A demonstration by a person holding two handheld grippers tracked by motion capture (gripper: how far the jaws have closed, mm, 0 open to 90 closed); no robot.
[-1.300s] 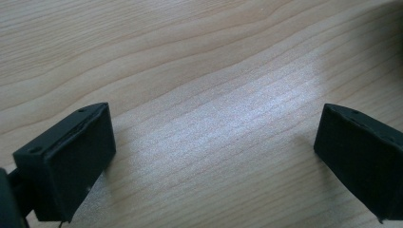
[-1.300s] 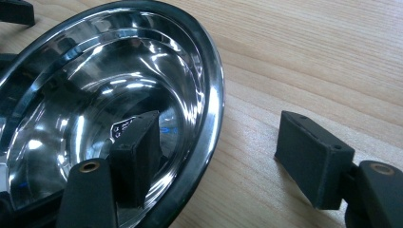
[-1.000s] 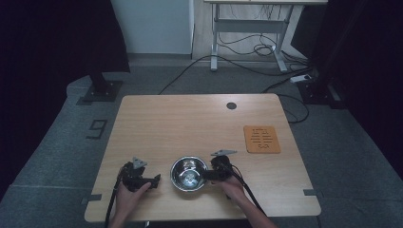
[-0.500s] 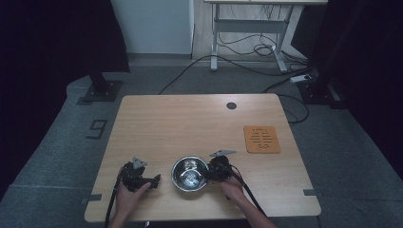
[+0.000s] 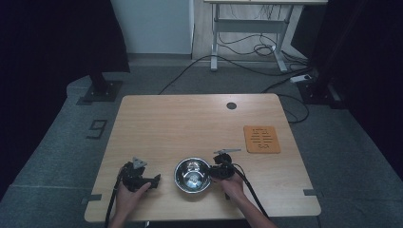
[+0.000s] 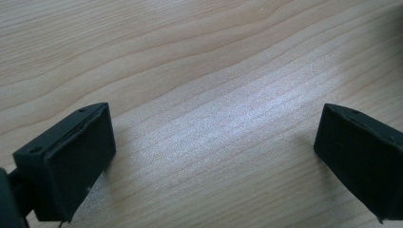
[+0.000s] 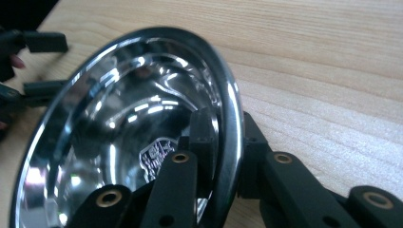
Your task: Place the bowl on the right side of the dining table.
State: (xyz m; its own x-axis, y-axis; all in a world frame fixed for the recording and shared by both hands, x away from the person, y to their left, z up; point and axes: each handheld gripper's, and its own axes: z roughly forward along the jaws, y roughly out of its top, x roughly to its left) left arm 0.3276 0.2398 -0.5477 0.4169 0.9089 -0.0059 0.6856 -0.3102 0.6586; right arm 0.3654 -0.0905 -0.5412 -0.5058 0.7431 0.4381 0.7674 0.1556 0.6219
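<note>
A shiny steel bowl (image 5: pixel 192 175) sits on the wooden table (image 5: pixel 190 123) near its front edge. My right gripper (image 5: pixel 213 172) is at the bowl's right rim, one jaw inside and one outside, shut on the rim. In the right gripper view the bowl (image 7: pixel 123 133) looms large, and my right gripper (image 7: pixel 227 156) pinches its rim. To the left of the bowl my left gripper (image 5: pixel 156 180) rests low on the table, open. In the left gripper view the left gripper (image 6: pixel 214 142) has wide-spread jaws with just bare wood between them.
An orange mat (image 5: pixel 262 138) with dark markings lies at the right of the table. A small dark round hole (image 5: pixel 231 105) sits near the far edge. Cables trail from both grippers over the front edge. Beyond the table, cables and desk legs stand on the grey floor.
My right gripper has shifted slightly left against the bowl's rim. The left gripper has stayed put.
</note>
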